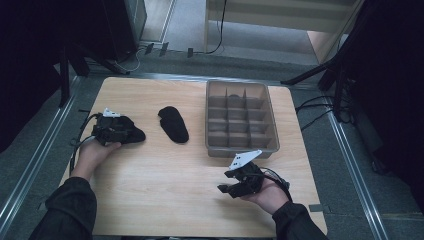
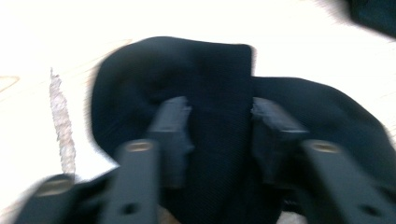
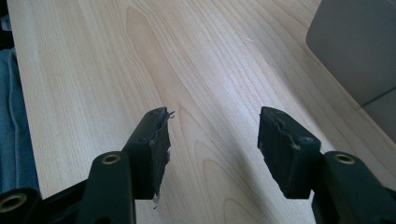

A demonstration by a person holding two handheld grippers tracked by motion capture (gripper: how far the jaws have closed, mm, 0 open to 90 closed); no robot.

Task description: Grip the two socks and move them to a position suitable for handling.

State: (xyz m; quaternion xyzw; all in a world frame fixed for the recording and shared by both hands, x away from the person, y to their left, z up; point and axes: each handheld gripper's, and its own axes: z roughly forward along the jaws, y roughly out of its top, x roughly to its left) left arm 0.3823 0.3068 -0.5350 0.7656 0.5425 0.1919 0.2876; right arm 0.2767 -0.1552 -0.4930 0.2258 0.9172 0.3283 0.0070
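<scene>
I pinch the folded black knitted sock (image 2: 219, 93) in my left gripper (image 2: 219, 116), clamping the whole bunch firmly; my right gripper (image 3: 212, 135) waits, spread.

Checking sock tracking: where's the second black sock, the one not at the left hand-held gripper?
In the high view, the loose black sock lies flat mid-table, between the left hand-held gripper and the grey divided tray, touching neither.
</scene>
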